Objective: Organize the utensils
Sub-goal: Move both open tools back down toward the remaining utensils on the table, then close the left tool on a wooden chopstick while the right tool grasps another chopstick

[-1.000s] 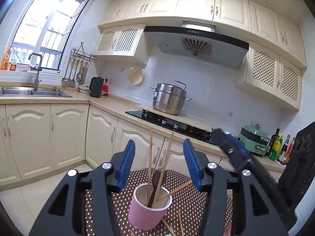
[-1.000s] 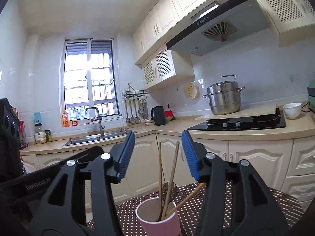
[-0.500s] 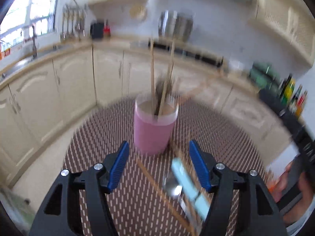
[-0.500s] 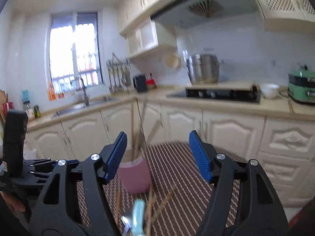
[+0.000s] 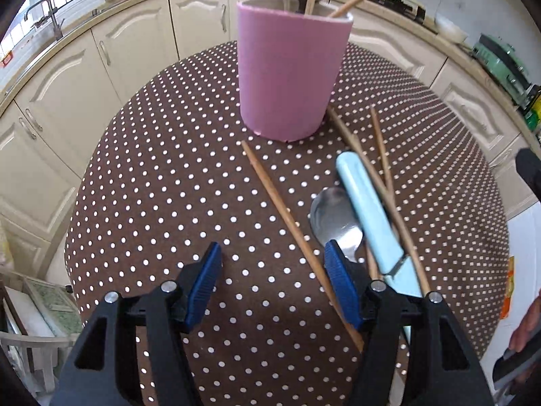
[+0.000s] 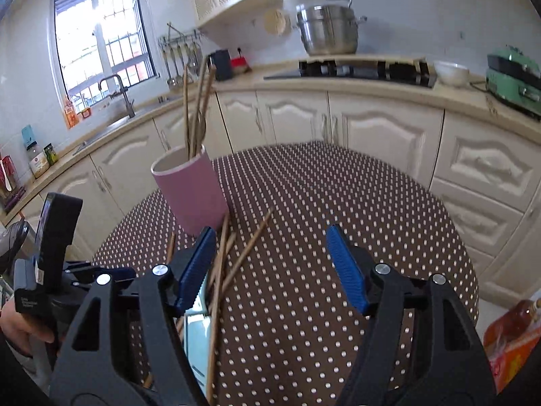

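Left wrist view: left gripper is hanging open, nothing gripped, a loose chopstick crossing between its jaws, pink cup sitting ahead; right gripper has just been widening, empty too

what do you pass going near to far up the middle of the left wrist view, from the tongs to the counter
left tongs → single wooden chopstick lying on the dotted tablecloth → pink utensil cup with chopsticks and a spoon standing in it → cream cabinet doors
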The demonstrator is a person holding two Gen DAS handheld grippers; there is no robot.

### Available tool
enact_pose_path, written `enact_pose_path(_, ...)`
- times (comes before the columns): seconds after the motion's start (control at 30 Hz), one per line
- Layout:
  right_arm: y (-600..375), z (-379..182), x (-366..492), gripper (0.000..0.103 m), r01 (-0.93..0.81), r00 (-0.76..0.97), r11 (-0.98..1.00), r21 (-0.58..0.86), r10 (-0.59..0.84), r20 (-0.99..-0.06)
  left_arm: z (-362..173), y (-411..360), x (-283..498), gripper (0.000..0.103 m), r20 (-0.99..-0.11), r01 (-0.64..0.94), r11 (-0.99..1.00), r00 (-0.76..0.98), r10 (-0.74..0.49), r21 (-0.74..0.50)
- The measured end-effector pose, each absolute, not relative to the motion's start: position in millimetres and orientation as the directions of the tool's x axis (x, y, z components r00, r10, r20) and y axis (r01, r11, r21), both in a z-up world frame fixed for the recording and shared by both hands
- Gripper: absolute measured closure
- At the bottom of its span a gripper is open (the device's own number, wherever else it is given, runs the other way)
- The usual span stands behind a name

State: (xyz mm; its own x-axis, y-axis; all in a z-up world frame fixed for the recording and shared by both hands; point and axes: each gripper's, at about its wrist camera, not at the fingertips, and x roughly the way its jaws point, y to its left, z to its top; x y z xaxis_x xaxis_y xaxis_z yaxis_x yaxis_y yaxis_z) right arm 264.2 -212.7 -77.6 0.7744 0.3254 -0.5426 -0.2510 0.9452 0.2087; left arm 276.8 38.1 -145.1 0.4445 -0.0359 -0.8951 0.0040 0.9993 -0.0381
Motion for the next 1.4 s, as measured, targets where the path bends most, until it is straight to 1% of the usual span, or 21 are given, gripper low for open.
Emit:
enact_pose_path(0.1,-213,-86,266,0.035,-0.25,0.752,0.944,0.215,0.329,-0.571,-152,33,281,0.041,-0.9,0.002,1.0,0.435,-0.014,-0.015)
enact_pose_path(0.23,-207,-94,270,0.035,-0.262,0.71,0.941,0.214,0.338,-0.618,-155,24,286,0.041,-0.89,0.019,0.999,0.455,0.033,0.046)
enact_pose_path(0.4,-189,-106,280,0.035,-0.307,0.623,0.93,0.202,0.357,-0.696,-159,15,297,0.041,-0.886,0.033,0.999,0.464,0.021,0.04)
enact_pose_path(0.47,-184,-109,286,0.035,-0.314,0.6,0.929,0.195,0.354,-0.718,-159,22,294,0.043,-0.884,0.037,0.999,0.467,0.014,0.035)
enact_pose_path(0.53,-179,-112,290,0.035,-0.314,0.58,0.931,0.187,0.345,-0.738,-158,24,292,0.05,-0.882,0.039,0.999,0.47,0.014,0.037)
enact_pose_path(0.57,-177,-113,291,0.035,-0.315,0.574,0.931,0.186,0.343,-0.744,-156,31,284,0.052,-0.882,0.039,0.999,0.471,0.012,0.034)
enact_pose_path(0.63,-170,-114,295,0.035,-0.324,0.56,0.93,0.173,0.336,-0.758,-156,37,283,0.062,-0.881,0.035,0.999,0.472,0.011,0.031)
enact_pose_path(0.67,-167,-114,297,0.035,-0.331,0.553,0.928,0.17,0.336,-0.762,-155,39,282,0.064,-0.881,0.035,0.999,0.472,0.009,0.029)
enact_pose_path(0.73,-159,-114,300,0.035,-0.346,0.538,0.923,0.166,0.34,-0.771,-155,43,281,0.075,-0.882,0.032,0.999,0.471,0.008,0.026)
enact_pose_path(0.8,-152,-113,304,0.036,-0.355,0.528,0.922,0.152,0.333,-0.781,-155,46,281,0.08,-0.883,0.031,0.999,0.469,0.008,0.025)
enact_pose_path(0.83,-147,-113,307,0.038,-0.364,0.522,0.92,0.146,0.331,-0.786,-154,48,281,0.081,-0.885,0.034,0.999,0.466,-0.004,0.013)
enact_pose_path(0.9,-141,-113,312,0.048,-0.376,0.498,0.914,0.151,0.337,-0.799,-154,52,281,0.081,-0.887,0.04,0.999,0.461,-0.019,-0.001)
enact_pose_path(1.03,-132,-116,323,0.06,-0.386,0.458,0.912,0.136,0.318,-0.83,-154,58,284,0.084,-0.889,0.051,0.999,0.457,-0.039,-0.018)
enact_pose_path(1.07,-131,-117,326,0.067,-0.386,0.448,0.912,0.14,0.318,-0.835,-154,61,285,0.084,-0.888,0.053,0.998,0.457,-0.044,-0.022)
enact_pose_path(1.1,-131,-117,328,0.069,-0.385,0.44,0.911,0.145,0.319,-0.839,-155,63,286,0.085,-0.887,0.053,0.998,0.459,-0.046,-0.025)
enact_pose_path(1.27,-122,-122,336,0.07,-0.399,0.403,0.906,0.14,0.31,-0.861,-155,69,289,0.088,-0.885,0.055,0.997,0.46,-0.071,-0.052)
enact_pose_path(1.4,-111,-127,341,0.077,-0.421,0.376,0.9,0.116,0.29,-0.88,-154,73,294,0.091,-0.885,0.049,0.997,0.458,-0.082,-0.067)
